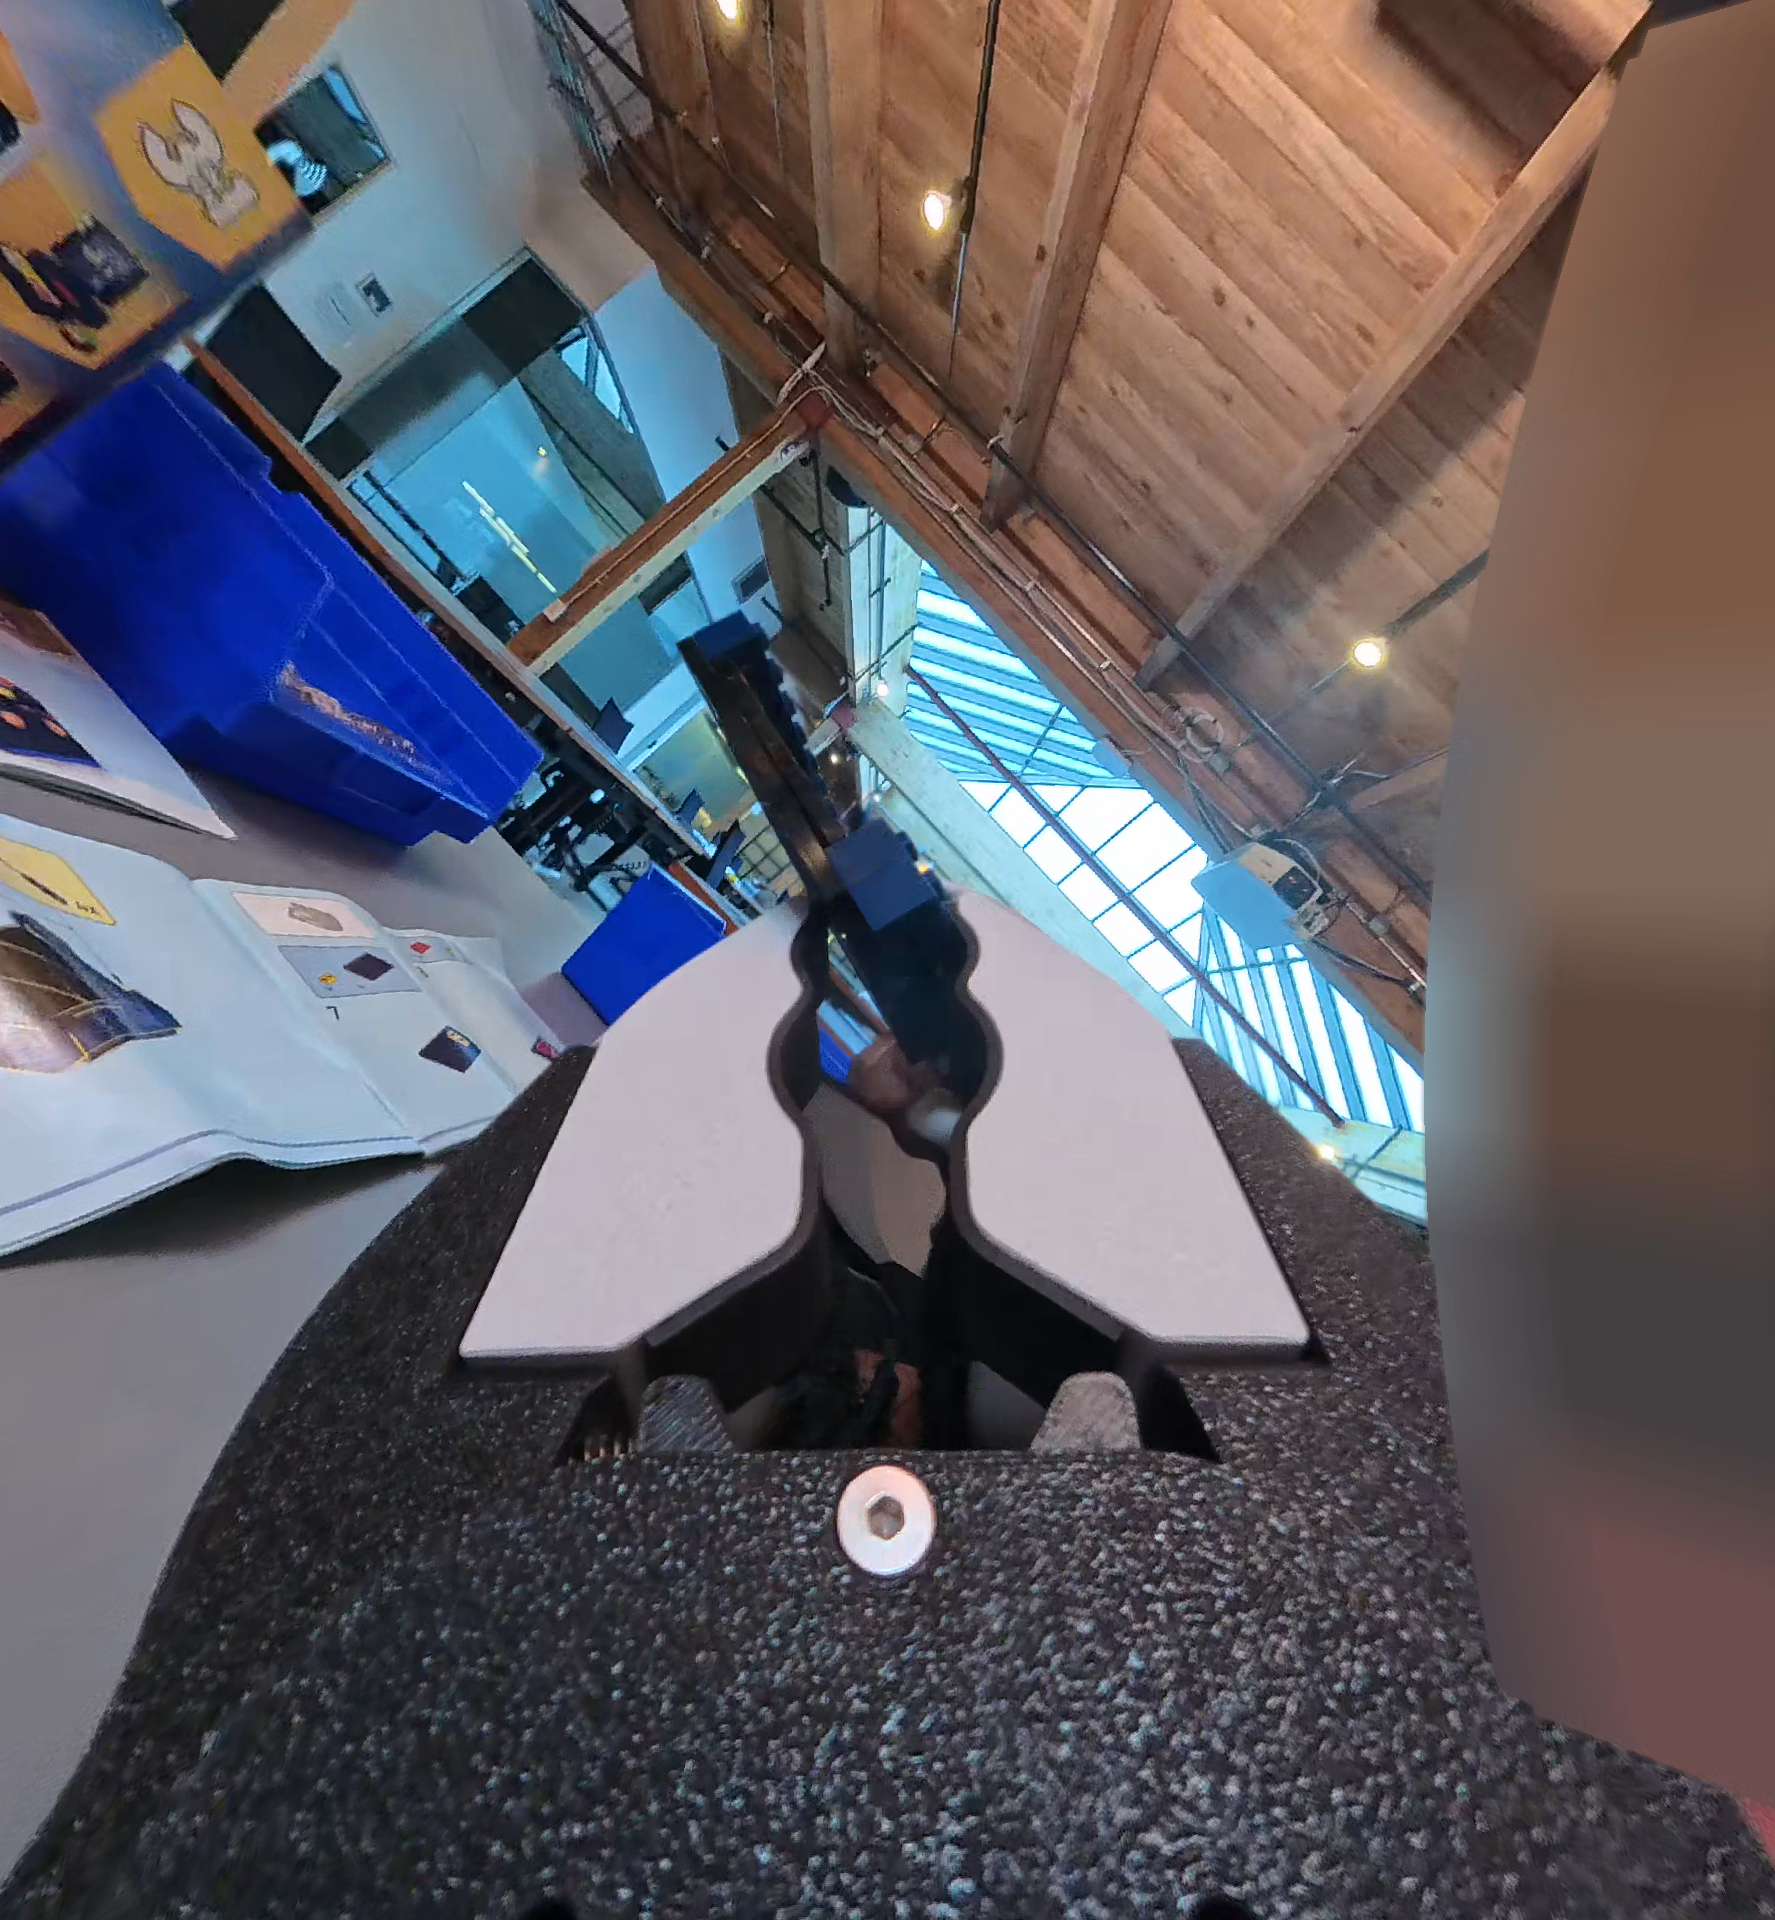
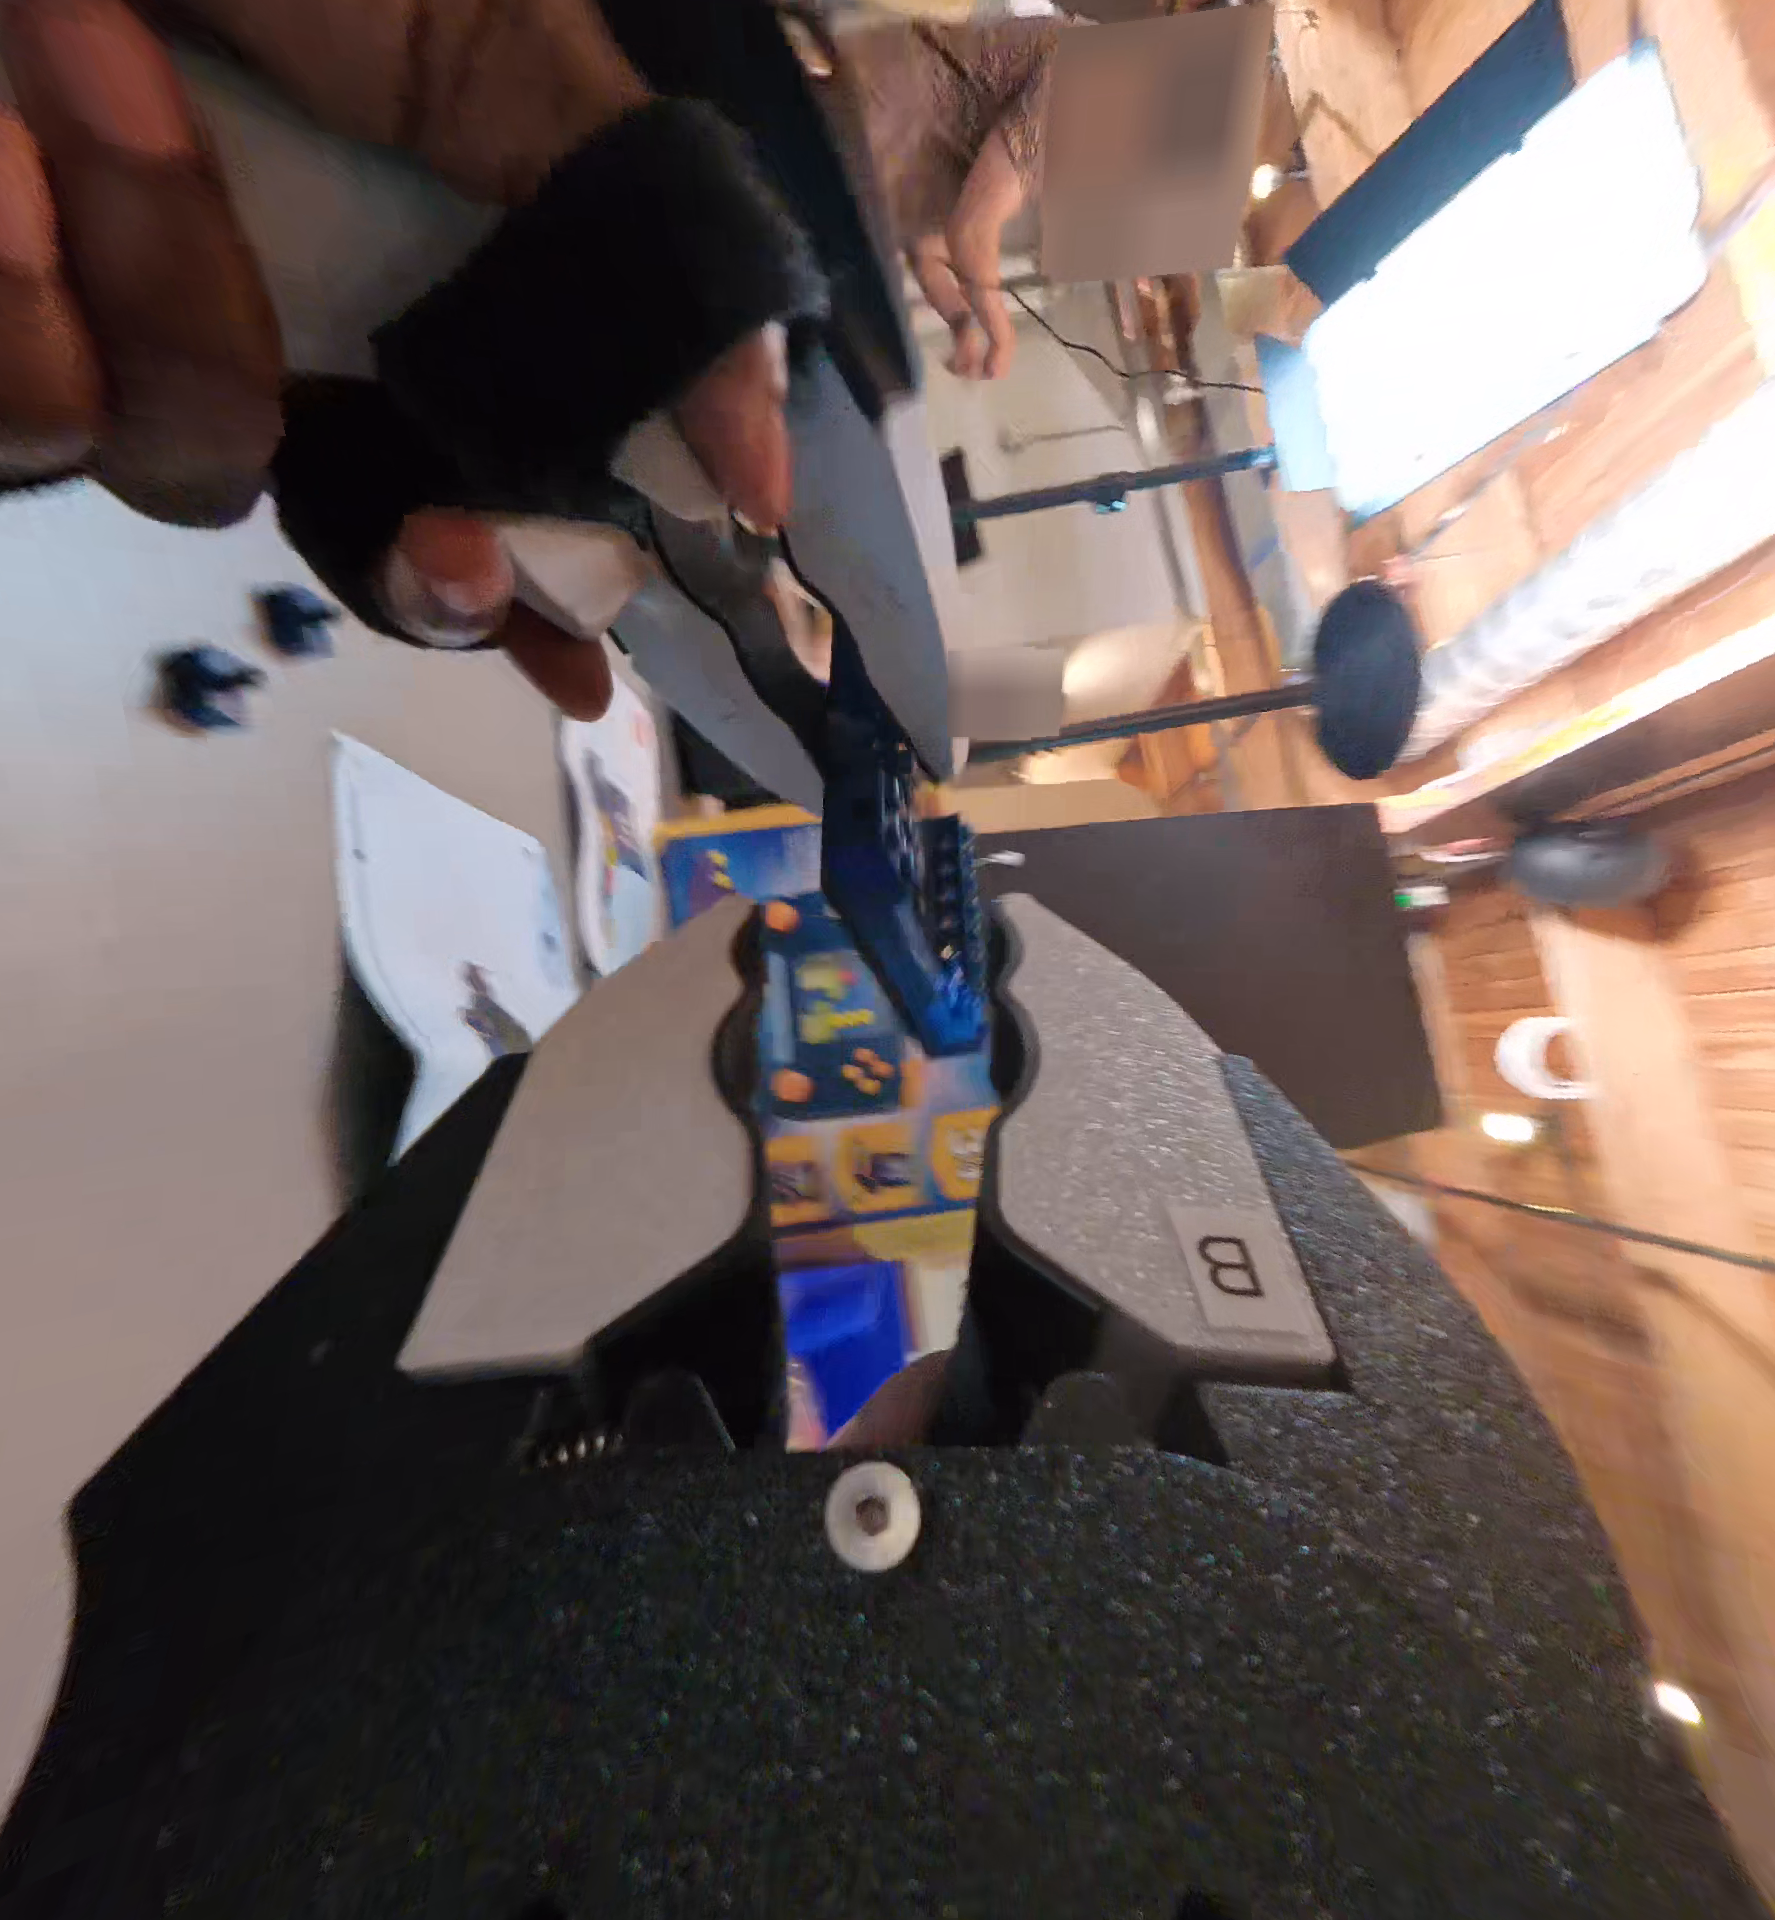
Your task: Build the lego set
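Observation:
My left gripper (image 1: 878,925) is shut on a dark blue and black brick assembly (image 1: 748,707), which sticks out past its fingertips toward the ceiling. In the right wrist view the same left gripper (image 2: 878,774), held by a hand (image 2: 135,260) with a black strap, clamps the far end of the assembly (image 2: 888,894). My right gripper (image 2: 872,914) is open. The near end of the assembly lies between its jaws, close to the right finger (image 2: 1091,1039), with a clear gap to the left pad (image 2: 644,1091).
Blue bins (image 1: 239,613) and an open instruction booklet (image 1: 135,1039) lie on the grey table (image 1: 83,1455). A picture-printed box (image 2: 831,1060), loose dark pieces (image 2: 202,686) and a black board (image 2: 1205,966) lie beyond my right gripper. A person stands at the back. The grippers are tip to tip, or close to it.

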`<action>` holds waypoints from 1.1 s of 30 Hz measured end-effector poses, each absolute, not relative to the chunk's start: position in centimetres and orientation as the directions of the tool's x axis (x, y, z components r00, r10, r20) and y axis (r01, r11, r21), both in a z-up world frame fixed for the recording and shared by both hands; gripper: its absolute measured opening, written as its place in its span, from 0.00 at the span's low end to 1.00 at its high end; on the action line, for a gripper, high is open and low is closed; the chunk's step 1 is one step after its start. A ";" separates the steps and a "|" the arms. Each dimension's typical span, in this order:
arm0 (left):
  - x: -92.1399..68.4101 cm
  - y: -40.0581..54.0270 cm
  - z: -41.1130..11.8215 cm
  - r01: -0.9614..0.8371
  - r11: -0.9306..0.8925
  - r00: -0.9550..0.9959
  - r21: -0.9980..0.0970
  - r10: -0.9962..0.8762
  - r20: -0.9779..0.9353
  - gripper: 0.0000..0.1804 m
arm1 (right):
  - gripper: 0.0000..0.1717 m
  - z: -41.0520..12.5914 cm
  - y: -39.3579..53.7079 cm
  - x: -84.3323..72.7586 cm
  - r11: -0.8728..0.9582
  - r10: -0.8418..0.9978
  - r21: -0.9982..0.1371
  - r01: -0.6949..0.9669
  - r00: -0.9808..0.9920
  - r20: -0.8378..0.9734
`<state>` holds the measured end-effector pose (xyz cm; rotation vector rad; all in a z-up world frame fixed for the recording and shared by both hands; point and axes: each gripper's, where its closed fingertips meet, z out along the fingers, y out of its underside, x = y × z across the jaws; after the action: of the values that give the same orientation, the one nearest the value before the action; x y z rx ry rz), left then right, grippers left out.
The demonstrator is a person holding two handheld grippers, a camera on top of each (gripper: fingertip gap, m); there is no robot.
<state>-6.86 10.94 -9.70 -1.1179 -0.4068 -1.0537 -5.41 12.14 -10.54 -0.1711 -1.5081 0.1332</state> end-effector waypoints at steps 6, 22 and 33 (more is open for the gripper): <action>-7.1 9.4 -8.3 0.801 0.121 0.541 -0.586 -0.565 0.623 0.11 | 0.34 -12.0 12.0 -4.1 0.325 0.836 -0.945 -0.020 -0.462 0.297; -5.3 10.2 -9.4 0.652 0.124 0.683 -0.748 -0.525 0.509 0.11 | 0.21 -9.5 12.8 -4.4 -0.469 0.540 -0.856 0.219 -0.696 -0.474; -4.9 10.3 -11.2 0.521 -0.061 0.764 -0.852 -0.413 0.496 0.28 | 0.07 -10.6 12.8 -3.6 -0.359 0.575 -0.911 0.203 -0.721 -0.387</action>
<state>-4.93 10.31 -11.25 -1.4424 -0.0940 -0.7645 -3.56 12.81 -10.57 -1.0258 -1.6090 2.1720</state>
